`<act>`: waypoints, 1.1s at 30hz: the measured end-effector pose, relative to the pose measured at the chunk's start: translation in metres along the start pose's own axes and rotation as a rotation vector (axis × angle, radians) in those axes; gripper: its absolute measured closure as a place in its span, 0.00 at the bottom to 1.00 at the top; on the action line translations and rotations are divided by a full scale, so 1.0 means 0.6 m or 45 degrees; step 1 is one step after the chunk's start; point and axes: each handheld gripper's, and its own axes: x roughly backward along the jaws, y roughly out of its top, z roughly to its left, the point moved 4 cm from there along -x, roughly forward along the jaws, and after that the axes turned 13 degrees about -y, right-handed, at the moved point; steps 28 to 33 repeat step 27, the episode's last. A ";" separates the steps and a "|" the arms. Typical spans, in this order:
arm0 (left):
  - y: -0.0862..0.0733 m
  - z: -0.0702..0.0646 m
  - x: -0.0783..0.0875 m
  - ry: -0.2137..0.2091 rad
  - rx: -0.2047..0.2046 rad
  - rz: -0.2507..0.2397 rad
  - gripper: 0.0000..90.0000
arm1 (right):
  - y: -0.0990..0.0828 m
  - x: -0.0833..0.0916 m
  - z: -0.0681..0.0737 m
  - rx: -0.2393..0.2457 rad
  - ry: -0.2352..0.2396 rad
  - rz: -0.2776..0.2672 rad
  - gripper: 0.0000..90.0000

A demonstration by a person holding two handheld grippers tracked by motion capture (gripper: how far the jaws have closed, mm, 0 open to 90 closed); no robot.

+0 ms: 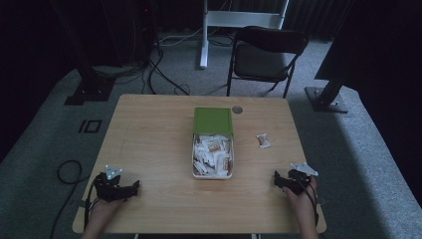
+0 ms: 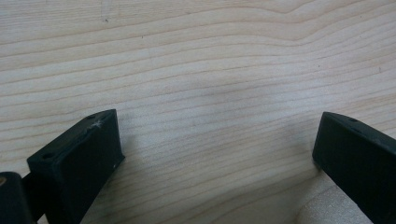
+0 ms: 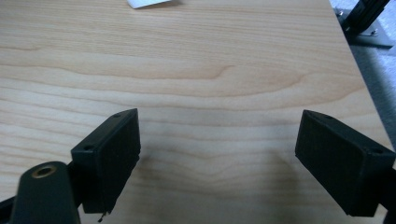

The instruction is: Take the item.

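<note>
A white box point(image 1: 195, 172) full of small white packets sits at the table's middle, its green lid point(image 1: 213, 121) lying at its far end. One loose packet point(image 1: 263, 140) lies on the wood to the box's right; its edge point(image 3: 152, 3) shows at the top of the right gripper view. My left gripper point(image 1: 135, 186) point(image 2: 217, 140) rests at the front left, jaws wide apart over bare wood. My right gripper point(image 1: 276, 178) point(image 3: 217, 142) rests at the front right, also open with nothing between its jaws.
The wooden table point(image 1: 149, 134) has a small round metal disc point(image 1: 237, 109) near its far edge. Beyond it stand a black folding chair point(image 1: 266, 55), a white stand leg point(image 1: 204, 35) and dark frame posts on grey carpet. The table's right edge point(image 3: 362, 79) lies near the right gripper.
</note>
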 end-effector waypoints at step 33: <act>0.000 0.000 0.000 0.000 0.001 -0.001 0.02 | -0.022 0.012 -0.018 -0.058 -0.005 0.074 0.15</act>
